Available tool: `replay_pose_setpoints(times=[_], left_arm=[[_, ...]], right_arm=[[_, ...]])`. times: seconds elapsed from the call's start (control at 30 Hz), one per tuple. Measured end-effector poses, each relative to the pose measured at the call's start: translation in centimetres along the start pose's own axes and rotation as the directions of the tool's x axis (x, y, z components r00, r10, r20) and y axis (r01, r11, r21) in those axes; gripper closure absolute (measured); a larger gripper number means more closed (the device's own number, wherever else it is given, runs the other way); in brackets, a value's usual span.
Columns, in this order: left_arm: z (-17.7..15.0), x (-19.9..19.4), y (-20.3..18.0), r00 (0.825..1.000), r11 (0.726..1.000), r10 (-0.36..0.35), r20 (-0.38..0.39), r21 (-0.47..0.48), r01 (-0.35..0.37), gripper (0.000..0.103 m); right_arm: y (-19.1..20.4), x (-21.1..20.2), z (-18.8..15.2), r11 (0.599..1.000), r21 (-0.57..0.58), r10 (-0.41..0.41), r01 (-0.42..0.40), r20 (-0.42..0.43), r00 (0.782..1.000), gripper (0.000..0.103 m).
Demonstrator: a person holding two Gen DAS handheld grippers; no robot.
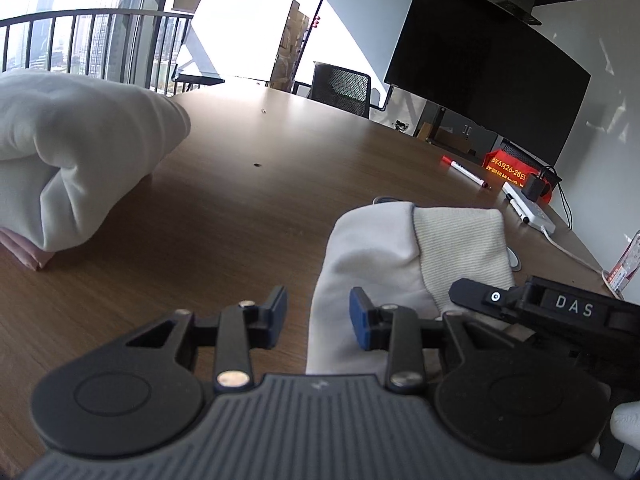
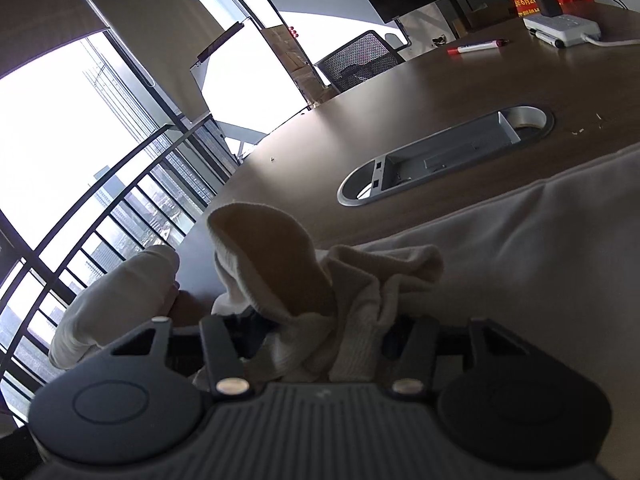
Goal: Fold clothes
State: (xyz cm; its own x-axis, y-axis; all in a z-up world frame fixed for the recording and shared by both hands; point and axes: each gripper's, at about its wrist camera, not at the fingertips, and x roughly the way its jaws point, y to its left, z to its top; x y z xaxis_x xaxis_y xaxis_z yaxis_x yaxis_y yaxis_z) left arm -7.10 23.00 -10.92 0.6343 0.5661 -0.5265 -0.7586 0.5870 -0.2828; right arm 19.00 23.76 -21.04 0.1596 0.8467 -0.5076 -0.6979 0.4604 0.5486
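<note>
While the left gripper (image 1: 318, 318) hovered with jaws apart and empty over bare table (image 1: 248, 208), the right gripper (image 2: 316, 336) clamped the cream garment's (image 2: 520, 240) ribbed cuff (image 2: 272, 256); a folded pile (image 1: 72, 152) lay left, a cable tray (image 2: 444, 152) and marker (image 1: 466, 174) well beyond.

The left wrist view sits low over the wooden table (image 1: 248, 200), looking along its fingers toward the black screen (image 1: 480, 76) and whiteboards (image 1: 240, 28). The right wrist view is rolled steeply, so the table (image 2: 420, 92) slants, and it hangs close over cream cloth (image 2: 320, 292). Both views share the red marker (image 1: 466, 171) (image 2: 476, 47), mesh chair (image 1: 340, 86) (image 2: 362, 62) and railing (image 1: 96, 40) (image 2: 120, 200).
</note>
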Motion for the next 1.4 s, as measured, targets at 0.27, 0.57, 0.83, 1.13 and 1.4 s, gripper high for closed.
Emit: replay_pose_setpoints(times=[0.27, 0.57, 0.83, 1.13, 1.4], left_arm=[[-0.5, -2.5, -1.7, 0.954, 0.947, -0.294, 0.058, 0.151, 0.283, 0.045], [-5.8, -3.5, -7.5, 0.903, 0.749, -0.427, -0.044, 0.542, 0.381, 0.029], [-8.5, -2.9, -10.5, 0.877, 0.669, -0.459, -0.139, 0.595, 0.445, 0.024], [-8.4, -0.7, -12.0, 0.951, 0.781, -0.295, -0.093, 0.549, 0.296, 0.043], [-5.3, -1.4, -10.5, 0.996, 0.883, -0.066, 0.063, 0.468, 0.029, 0.092]], right_arm=[[-0.5, -5.9, 3.3, 1.0, 0.014, 0.002, -0.004, 0.182, 0.983, 0.079], [-5.6, -15.0, 6.3, 0.993, 0.078, -0.109, 0.087, 0.336, 0.936, 0.08], [-12.7, -23.0, 5.2, 0.979, 0.168, -0.176, 0.115, 0.413, 0.893, 0.08], [-16.9, -28.5, 8.9, 0.975, 0.184, -0.205, 0.125, 0.527, 0.825, 0.08], [-20.2, -24.9, 10.6, 0.957, 0.277, -0.203, 0.083, 0.437, 0.876, 0.081]])
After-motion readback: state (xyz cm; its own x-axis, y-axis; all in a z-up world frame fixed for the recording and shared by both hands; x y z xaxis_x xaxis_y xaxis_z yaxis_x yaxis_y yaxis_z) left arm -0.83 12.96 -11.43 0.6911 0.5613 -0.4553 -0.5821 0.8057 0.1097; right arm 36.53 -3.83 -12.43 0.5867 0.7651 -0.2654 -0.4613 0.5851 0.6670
